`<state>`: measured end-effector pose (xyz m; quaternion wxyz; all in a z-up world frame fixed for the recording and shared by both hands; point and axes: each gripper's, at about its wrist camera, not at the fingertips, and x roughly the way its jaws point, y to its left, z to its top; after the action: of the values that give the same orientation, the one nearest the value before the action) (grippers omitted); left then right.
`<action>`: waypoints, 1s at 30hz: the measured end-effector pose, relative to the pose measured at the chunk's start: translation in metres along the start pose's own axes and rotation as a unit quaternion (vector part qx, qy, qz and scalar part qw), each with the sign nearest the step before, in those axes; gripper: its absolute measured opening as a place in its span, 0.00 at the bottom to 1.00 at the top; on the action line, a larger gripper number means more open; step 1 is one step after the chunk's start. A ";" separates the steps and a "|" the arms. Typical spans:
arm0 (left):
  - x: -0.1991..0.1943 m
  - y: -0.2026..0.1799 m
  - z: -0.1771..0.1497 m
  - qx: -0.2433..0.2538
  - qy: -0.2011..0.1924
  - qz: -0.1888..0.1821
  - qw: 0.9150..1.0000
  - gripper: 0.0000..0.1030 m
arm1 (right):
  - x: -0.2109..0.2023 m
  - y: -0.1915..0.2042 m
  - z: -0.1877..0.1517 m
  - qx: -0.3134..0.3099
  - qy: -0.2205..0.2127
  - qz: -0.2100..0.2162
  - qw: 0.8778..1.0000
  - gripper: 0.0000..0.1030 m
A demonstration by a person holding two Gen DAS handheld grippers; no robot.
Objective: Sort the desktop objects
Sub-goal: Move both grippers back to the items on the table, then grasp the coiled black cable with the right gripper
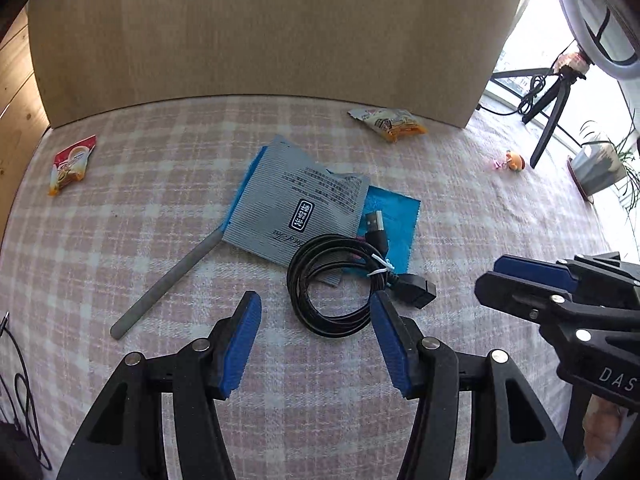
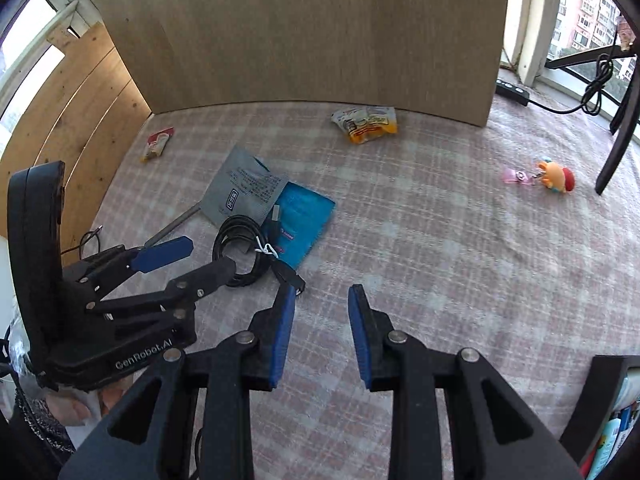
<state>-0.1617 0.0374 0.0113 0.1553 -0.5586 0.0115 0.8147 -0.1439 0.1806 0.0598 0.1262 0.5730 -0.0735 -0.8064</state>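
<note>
Both claws are open and empty. The left claw (image 1: 316,344) straddles the cable (image 1: 336,280) mid-tabletop; closing may snag the packet (image 1: 296,208) beneath. The right claw (image 2: 320,332) is near.

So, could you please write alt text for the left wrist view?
Open left tongs hover over a coiled black USB cable lying on a grey packet and blue packet on a pink checked tablecloth. A grey pen lies left; the right tongs enter from the right.
</note>
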 end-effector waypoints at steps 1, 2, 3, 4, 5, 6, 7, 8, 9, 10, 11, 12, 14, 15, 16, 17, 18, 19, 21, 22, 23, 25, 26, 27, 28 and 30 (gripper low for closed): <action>0.001 -0.001 0.000 0.008 0.000 0.003 1.000 0.53 | 0.005 0.002 0.001 -0.001 0.005 0.002 1.000 0.27; 0.002 -0.002 0.000 0.016 0.000 0.005 1.000 0.53 | 0.010 0.004 0.003 -0.002 0.009 0.004 1.000 0.27; 0.005 -0.003 0.000 0.023 0.000 0.007 1.000 0.53 | 0.014 0.007 0.004 -0.004 0.012 0.005 1.000 0.27; 0.007 -0.004 0.000 0.029 0.001 0.008 1.000 0.52 | 0.018 0.009 0.005 -0.007 0.016 0.007 1.000 0.27; 0.008 -0.003 -0.001 0.033 0.000 0.016 0.999 0.52 | 0.022 0.010 0.006 -0.007 0.019 0.005 1.000 0.26; 0.009 -0.002 -0.001 0.034 0.000 0.018 0.999 0.52 | 0.025 0.010 0.007 -0.007 0.021 0.006 1.000 0.26; 0.011 0.000 0.000 0.033 0.002 0.013 0.999 0.52 | 0.028 0.009 0.009 -0.004 0.025 0.009 1.000 0.26; 0.012 0.002 0.000 0.030 0.004 0.005 1.000 0.53 | 0.031 0.008 0.010 0.000 0.027 0.014 1.000 0.26; 0.012 0.003 -0.001 0.030 0.001 0.001 1.000 0.53 | 0.033 0.007 0.011 0.004 0.030 0.022 0.999 0.26; 0.012 0.003 -0.001 0.036 -0.001 -0.001 0.999 0.53 | 0.036 0.006 0.012 0.006 0.034 0.027 0.999 0.26; 0.012 0.003 -0.002 0.043 -0.002 -0.003 0.999 0.53 | 0.038 0.006 0.012 0.006 0.037 0.028 0.999 0.26; 0.011 0.003 -0.003 0.050 -0.002 -0.005 0.999 0.53 | 0.040 0.006 0.012 0.002 0.040 0.027 0.999 0.26; 0.010 0.002 -0.005 0.067 -0.004 -0.010 0.998 0.53 | 0.044 0.007 0.010 -0.008 0.047 0.031 0.998 0.26; 0.010 0.002 -0.006 0.075 -0.004 -0.011 0.997 0.53 | 0.045 0.008 0.009 -0.014 0.048 0.031 0.998 0.26; 0.010 0.002 -0.006 0.081 -0.004 -0.012 0.997 0.53 | 0.045 0.009 0.009 -0.018 0.048 0.031 0.998 0.26; 0.010 0.003 -0.005 0.084 -0.004 -0.014 0.996 0.53 | 0.046 0.009 0.009 -0.021 0.047 0.031 0.998 0.26; 0.010 0.003 -0.004 0.084 -0.004 -0.015 0.996 0.53 | 0.046 0.009 0.010 -0.022 0.046 0.031 0.998 0.26; 0.010 0.003 -0.003 0.085 -0.004 -0.017 0.996 0.53 | 0.047 0.009 0.011 -0.023 0.046 0.032 0.998 0.23; 0.011 0.001 -0.003 0.091 -0.006 -0.019 0.996 0.51 | 0.048 0.010 0.012 -0.024 0.046 0.033 0.998 0.23; 0.010 0.002 -0.003 0.094 -0.006 -0.020 0.995 0.51 | 0.051 0.011 0.013 -0.024 0.047 0.032 0.998 0.23; 0.009 0.001 -0.003 0.095 -0.006 -0.026 0.995 0.46 | 0.051 0.011 0.013 -0.022 0.047 0.034 0.998 0.23; 0.009 0.000 -0.004 0.094 -0.004 -0.040 0.995 0.39 | 0.051 0.008 0.011 -0.012 0.053 0.046 0.997 0.22; 0.008 -0.001 -0.006 0.092 -0.004 -0.041 0.995 0.39 | 0.051 0.007 0.009 -0.008 0.055 0.052 0.997 0.22; 0.009 -0.004 -0.007 0.091 -0.005 -0.043 0.995 0.39 | 0.050 0.005 0.006 -0.004 0.056 0.055 0.997 0.21; 0.008 -0.005 -0.010 0.090 -0.006 -0.045 0.995 0.39 | 0.048 0.004 0.003 -0.004 0.054 0.056 0.997 0.21; 0.007 -0.007 -0.013 0.082 -0.011 -0.046 0.996 0.34 | 0.045 0.003 -0.006 -0.005 0.054 0.057 0.997 0.20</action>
<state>-0.1503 0.0429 0.0006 0.2375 -0.5347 0.0507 0.8094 -0.1523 0.1648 0.0175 0.1784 0.6097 -0.0952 -0.7664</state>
